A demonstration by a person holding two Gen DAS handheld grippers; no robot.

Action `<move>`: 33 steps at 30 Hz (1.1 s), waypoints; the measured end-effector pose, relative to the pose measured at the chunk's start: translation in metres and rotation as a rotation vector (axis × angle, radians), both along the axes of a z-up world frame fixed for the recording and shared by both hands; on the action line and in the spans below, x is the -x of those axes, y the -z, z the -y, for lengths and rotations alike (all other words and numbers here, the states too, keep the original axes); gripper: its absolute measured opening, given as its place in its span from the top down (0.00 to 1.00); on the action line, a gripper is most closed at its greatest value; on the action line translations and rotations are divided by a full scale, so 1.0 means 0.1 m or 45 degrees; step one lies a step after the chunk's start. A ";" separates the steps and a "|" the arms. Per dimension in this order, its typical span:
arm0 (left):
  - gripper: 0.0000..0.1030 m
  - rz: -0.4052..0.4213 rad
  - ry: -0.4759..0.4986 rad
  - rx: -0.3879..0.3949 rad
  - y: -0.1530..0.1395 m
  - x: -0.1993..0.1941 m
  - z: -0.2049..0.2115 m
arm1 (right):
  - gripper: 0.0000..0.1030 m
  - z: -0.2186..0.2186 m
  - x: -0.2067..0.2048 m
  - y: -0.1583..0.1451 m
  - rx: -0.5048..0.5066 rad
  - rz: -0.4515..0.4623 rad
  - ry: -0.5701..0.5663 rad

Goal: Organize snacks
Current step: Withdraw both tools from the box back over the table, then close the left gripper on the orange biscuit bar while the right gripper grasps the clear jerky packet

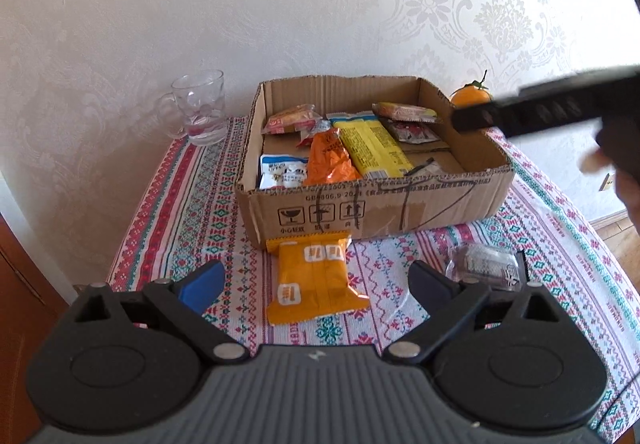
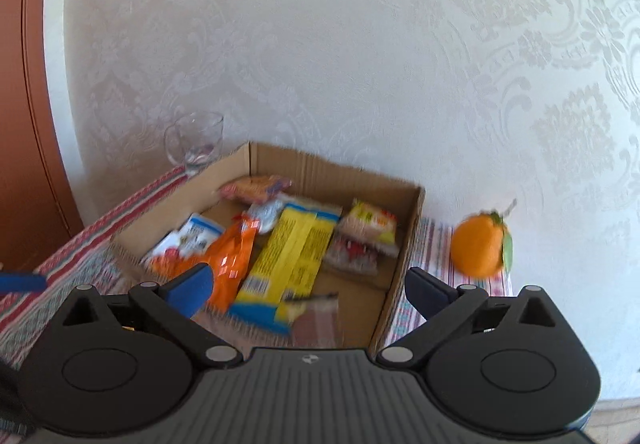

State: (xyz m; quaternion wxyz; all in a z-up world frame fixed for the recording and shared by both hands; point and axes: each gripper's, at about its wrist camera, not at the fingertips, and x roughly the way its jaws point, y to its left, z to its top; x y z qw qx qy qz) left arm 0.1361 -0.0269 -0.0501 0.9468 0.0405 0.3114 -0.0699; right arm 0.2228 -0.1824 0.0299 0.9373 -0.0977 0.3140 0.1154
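L gripper (image 1: 316, 284) is held wide open, nothing gripped, over orange packet (image 1: 314, 282) lying on patterned cloth (image 1: 192, 212). R gripper (image 2: 308, 294) likewise open, empty, above cardboard box (image 1: 372, 204). Approx. seven snacks seen inside; blurred. Glass mug (image 1: 200, 108) noted behind box.

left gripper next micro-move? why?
Probably ease the left gripper down onto the orange packet and close. Its jaws are open and empty, the packet lies on the tablecloth between the fingertips, outside the cardboard box. A clear-wrapped snack also waits outside.
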 end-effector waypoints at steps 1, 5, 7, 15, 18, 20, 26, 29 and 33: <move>0.05 -0.001 0.000 -0.001 0.01 0.00 0.00 | 0.00 0.00 0.07 0.04 0.007 -0.003 0.013; 0.05 -0.006 -0.016 -0.005 0.05 0.01 -0.01 | 0.00 0.03 0.37 0.26 0.019 -0.021 0.047; 0.05 -0.017 -0.031 -0.003 0.08 -0.01 -0.02 | 0.00 0.05 0.45 0.40 0.011 -0.064 0.031; 0.05 0.017 -0.047 -0.016 0.12 -0.02 -0.03 | 0.00 0.00 0.43 0.90 0.118 -0.200 -0.026; 0.05 0.003 -0.052 -0.008 0.13 -0.06 -0.04 | 0.00 -0.02 0.34 0.97 0.103 -0.224 -0.043; 0.05 -0.007 -0.052 -0.018 0.15 -0.09 -0.02 | 0.00 -0.05 0.28 1.02 0.084 -0.244 -0.060; 0.05 -0.033 -0.055 -0.025 0.20 -0.21 -0.01 | 0.00 -0.08 0.24 1.06 0.011 -0.327 -0.109; 0.05 -0.046 -0.053 -0.011 0.24 -0.30 -0.01 | 0.00 -0.11 0.32 1.05 0.019 -0.338 -0.125; 0.05 -0.078 -0.040 -0.008 0.34 -0.48 0.00 | 0.00 -0.16 0.44 1.04 0.024 -0.345 -0.151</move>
